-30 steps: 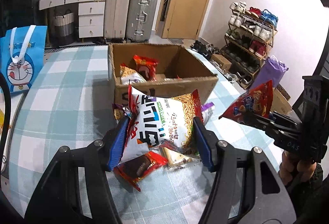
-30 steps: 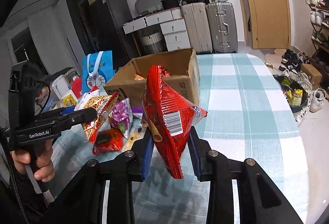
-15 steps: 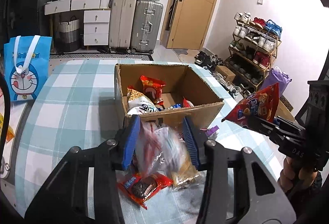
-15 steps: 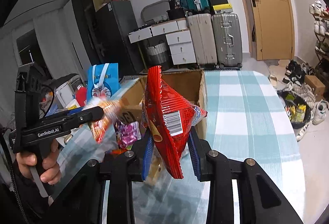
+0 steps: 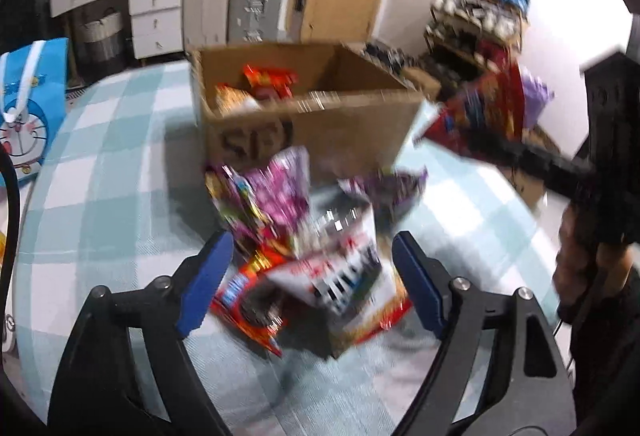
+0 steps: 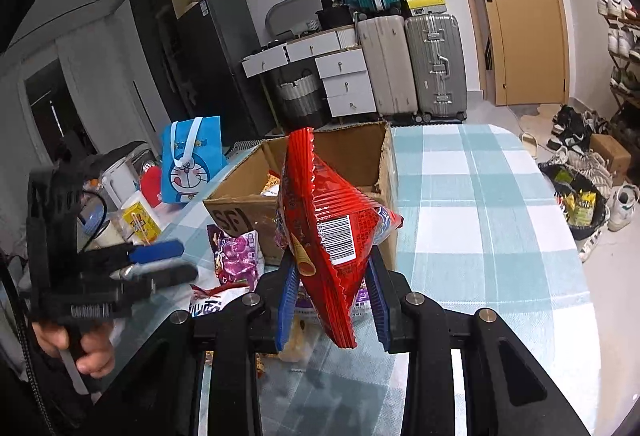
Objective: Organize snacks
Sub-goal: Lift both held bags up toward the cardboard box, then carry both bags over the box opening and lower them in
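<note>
My left gripper (image 5: 312,282) hovers low over a heap of snack packs in front of the cardboard box (image 5: 320,128). Its jaws are opening, and its blue pads (image 5: 208,276) stand clear of the white noodle pack (image 5: 344,276), which lies between them on the heap. A purple pack (image 5: 276,192) and a red cookie pack (image 5: 248,300) lie beside it. This view is blurred by motion. My right gripper (image 6: 332,300) is shut on a red snack bag (image 6: 324,212) held upright in the air near the box (image 6: 240,212).
The box holds several packs. A blue cartoon bag (image 6: 192,164) and small cartons (image 6: 140,222) stand at the table's left side. The checked tablecloth (image 6: 480,220) stretches to the right of the box. Suitcases, drawers and a shoe rack stand beyond the table.
The left gripper was shut on the white noodle pack; its jaws have now spread and the pack lies loose on the heap. The right gripper and its red bag have stayed put.
</note>
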